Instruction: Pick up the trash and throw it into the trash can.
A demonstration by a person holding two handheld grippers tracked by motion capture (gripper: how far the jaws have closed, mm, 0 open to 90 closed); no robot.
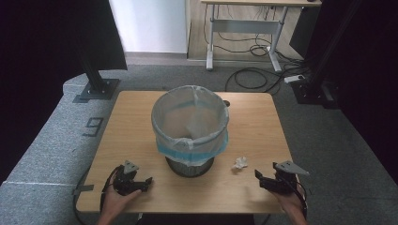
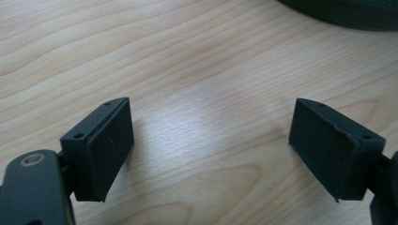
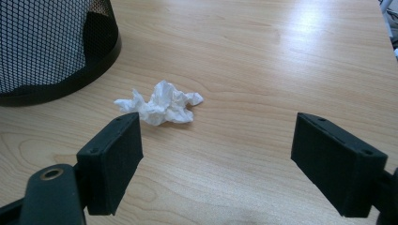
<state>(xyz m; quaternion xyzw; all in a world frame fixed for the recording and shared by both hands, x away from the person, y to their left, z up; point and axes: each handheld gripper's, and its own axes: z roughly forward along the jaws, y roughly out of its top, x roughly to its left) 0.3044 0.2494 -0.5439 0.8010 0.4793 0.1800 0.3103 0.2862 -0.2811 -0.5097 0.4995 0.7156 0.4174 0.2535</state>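
Observation:
A black mesh waste bin (image 1: 190, 129) lined with a pale plastic bag stands in the middle of the wooden table (image 1: 253, 122). A crumpled white tissue (image 1: 241, 162) lies on the table just right of the bin's base. In the right gripper view the tissue (image 3: 159, 104) lies a little beyond the jaws, toward the left one, with the bin's mesh wall (image 3: 51, 44) at far left. My right gripper (image 1: 265, 180) rests open near the front right edge, nothing between its jaws. My left gripper (image 1: 141, 183) sits open at the front left, over bare wood (image 2: 206, 117).
The table's front edge lies just under both hands. A small dark object (image 1: 226, 103) sits behind the bin. Off the table, grey carpet, cables (image 1: 263, 70), a desk frame (image 1: 244, 28) and two black stands (image 1: 96, 84) surround it.

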